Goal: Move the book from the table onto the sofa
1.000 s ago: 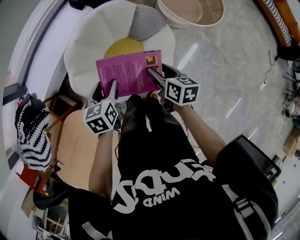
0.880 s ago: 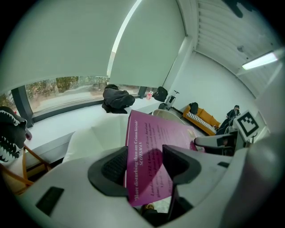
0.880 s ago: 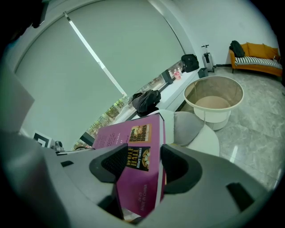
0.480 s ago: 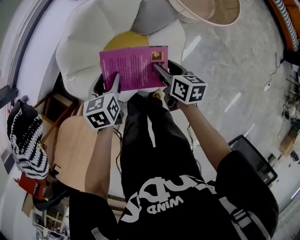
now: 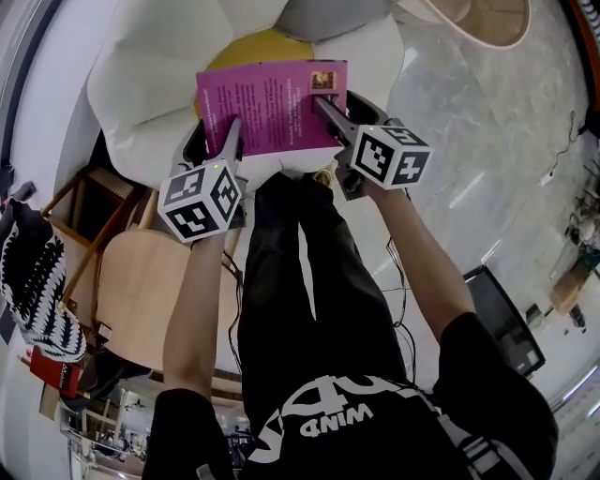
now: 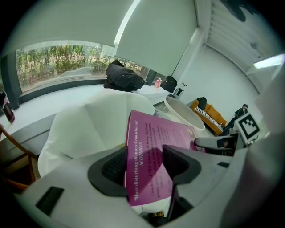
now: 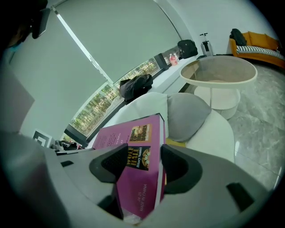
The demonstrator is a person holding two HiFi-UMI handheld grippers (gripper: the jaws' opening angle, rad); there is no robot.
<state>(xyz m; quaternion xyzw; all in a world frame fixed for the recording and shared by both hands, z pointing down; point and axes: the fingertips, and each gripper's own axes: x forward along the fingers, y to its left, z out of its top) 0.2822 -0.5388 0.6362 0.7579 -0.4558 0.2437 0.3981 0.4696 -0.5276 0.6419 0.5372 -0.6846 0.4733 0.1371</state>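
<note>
A magenta book (image 5: 272, 103) hangs flat between my two grippers, above the white petal-shaped sofa (image 5: 141, 84) and its yellow seat cushion (image 5: 267, 45). My left gripper (image 5: 230, 139) is shut on the book's near left edge. My right gripper (image 5: 325, 106) is shut on its right edge, by the spine. In the left gripper view the book (image 6: 149, 147) sits clamped between the dark pads of the left gripper (image 6: 143, 165). In the right gripper view the back cover (image 7: 138, 187) fills the gap of the right gripper (image 7: 140, 165), with the sofa (image 7: 213, 129) below.
A grey cushion (image 5: 328, 14) lies at the sofa's back. A round beige table (image 5: 487, 19) stands to the far right. A wooden table (image 5: 141, 281) is at my left, a zebra-striped object (image 5: 33, 281) beyond it, and a black box (image 5: 502, 314) on the floor.
Both grippers have carried the book downward and forward over the sofa. The sofa seat now lies closer under the book. The grip on the book has not changed.
</note>
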